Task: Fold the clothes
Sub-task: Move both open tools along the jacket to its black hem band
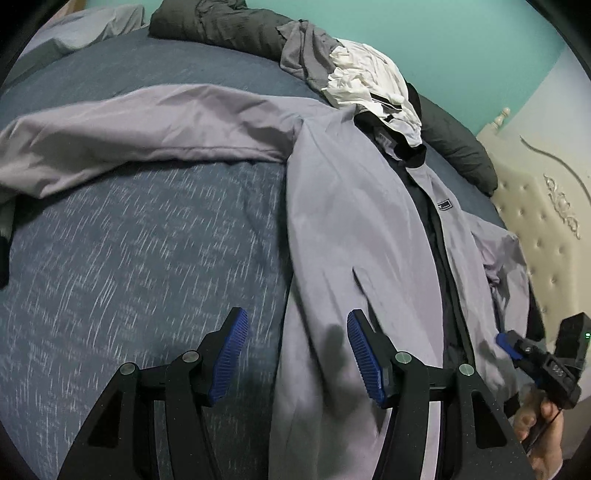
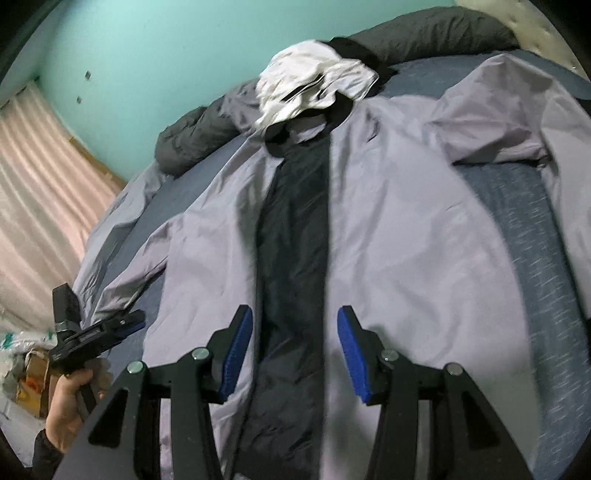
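Where the blue heathered bedspread [image 1: 129, 240] shows bare, its weave is flecked with pale streaks, and on it a lavender-grey jacket [image 1: 343, 221] of smooth, faintly glossy fabric lies face up, unzipped, so that a long strip of dark lining [image 2: 295, 240] runs down its middle. One sleeve [image 1: 129, 129] stretches straight out across the bed, creased along a seam. At the collar a crumpled white garment [image 2: 310, 88] with a dark stripe rests on the jacket, beside a rumpled grey one [image 1: 306, 55], and a dark quilted blanket [image 1: 214, 26] lies rolled along the teal wall [image 2: 166, 55]. A cream tufted headboard [image 1: 535, 206] stands at the bed's end. The left gripper [image 1: 295, 350] hangs over the jacket's side edge, tilted downward, its ribbed blue pads [image 1: 231, 354] parted and gripping nothing. The right gripper [image 2: 293, 350] hovers above the open front, likewise tilted down, jaws apart and empty. Each hand [image 2: 70, 406] wraps its black handle from below.
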### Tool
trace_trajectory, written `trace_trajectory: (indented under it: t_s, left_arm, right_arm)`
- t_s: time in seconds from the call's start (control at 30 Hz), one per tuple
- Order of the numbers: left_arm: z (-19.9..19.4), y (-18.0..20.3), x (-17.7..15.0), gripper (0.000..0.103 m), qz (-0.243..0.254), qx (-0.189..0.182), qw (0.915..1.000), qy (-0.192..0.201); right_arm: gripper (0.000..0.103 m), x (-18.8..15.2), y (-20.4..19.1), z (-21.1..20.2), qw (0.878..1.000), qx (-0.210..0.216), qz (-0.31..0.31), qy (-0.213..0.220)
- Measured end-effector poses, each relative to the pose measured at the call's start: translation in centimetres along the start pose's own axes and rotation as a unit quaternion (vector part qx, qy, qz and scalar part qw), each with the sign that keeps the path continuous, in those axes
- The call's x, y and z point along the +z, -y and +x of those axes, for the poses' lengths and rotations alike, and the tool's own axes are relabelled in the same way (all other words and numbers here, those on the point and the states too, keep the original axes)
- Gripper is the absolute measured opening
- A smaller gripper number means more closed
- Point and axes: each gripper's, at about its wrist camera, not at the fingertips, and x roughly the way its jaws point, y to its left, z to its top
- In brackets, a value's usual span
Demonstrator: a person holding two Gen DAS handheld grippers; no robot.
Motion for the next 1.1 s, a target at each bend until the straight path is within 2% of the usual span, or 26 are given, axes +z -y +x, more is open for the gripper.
trace_trajectory:
  t_s: [0.17,0.23,0.43,0.53,0.6,0.67,0.73,0.93,1.1]
  left_arm:
    - [-0.6,-1.4,-1.0,0.061,-0.008,-0.01,0.9999,-0.01]
    - [-0.6,-1.9,-1.3,0.061,-0.022,-0.031,0.9991,-0.018]
    - [-1.4,-2.0,-1.8,0.061,-0.017,-0.029,0.9993,-0.017]
    - [-1.6,-2.3,-2.0,0.061,-0.023,-0.033,0.999,-0.019]
    - [-1.8,-2.3,-2.1,0.061,-0.023,-0.035,0.9989,-0.02]
    - [-2.0,-2.3,-2.2,0.061,-0.02,-0.034,0.999,-0.02]
    - [-2.2,-2.4,-2.2,0.061,-0.02,-0.035,0.999,-0.02]
    - [-3.0,-2.5,-2.1,0.061,-0.022,-0.037,0.999,-0.014]
    - [-3.5,-2.6,-2.1,0.061,-0.021,-0.043,0.9988,-0.014]
  right_arm:
    - [0.048,-1.1,-1.7,2.4,0.999,0.016,0.003,-0.034]
    - [0.048,-1.4,-2.4,3.4,0.999,0.023,0.008,-0.045]
    - [0.048,-2.6,-3.7,6.9,0.995,0.025,0.008,-0.092]
    - [0.048,-2.9,-3.6,8.0,0.994,0.038,0.019,-0.1]
    - [0.037,-3.1,-3.4,8.3,0.994,0.039,0.027,-0.103]
    - [0.015,-3.2,-3.5,8.2,0.994,0.038,0.023,-0.104]
    - [0.003,-3.0,-4.0,7.6,0.994,0.046,0.009,-0.101]
    - [0.002,-1.6,-4.5,5.1,0.995,0.074,0.003,-0.073]
    - [0.002,0.4,-4.4,2.7,0.998,0.05,-0.016,-0.041]
